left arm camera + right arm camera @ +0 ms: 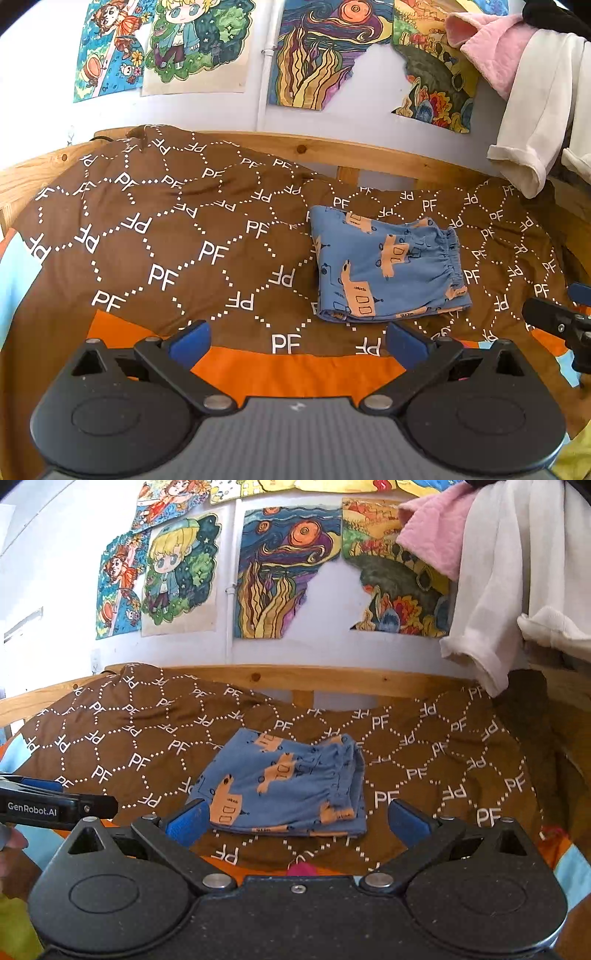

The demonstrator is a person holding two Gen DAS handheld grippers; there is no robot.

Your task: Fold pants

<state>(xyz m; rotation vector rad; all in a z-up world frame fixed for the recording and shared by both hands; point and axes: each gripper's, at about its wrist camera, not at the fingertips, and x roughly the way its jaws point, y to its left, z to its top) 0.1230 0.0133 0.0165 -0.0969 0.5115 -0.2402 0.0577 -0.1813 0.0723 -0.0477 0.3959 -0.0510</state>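
Small blue pants (388,266) with orange vehicle prints lie folded into a compact stack on the brown "PF" bedspread (184,236), elastic waistband to the right. My left gripper (297,341) is open and empty, held back from the pants, which lie ahead and to its right. In the right wrist view the folded pants (284,786) lie just ahead of my right gripper (295,821), which is open and empty, its blue fingertips (186,821) near the stack's front edge without touching it.
A wooden bed rail (332,147) runs along the far side, under a wall with colourful drawings (314,55). White and pink clothes (498,572) hang at the right. The other gripper shows at the right edge of the left wrist view (554,321) and at the left edge of the right wrist view (55,806).
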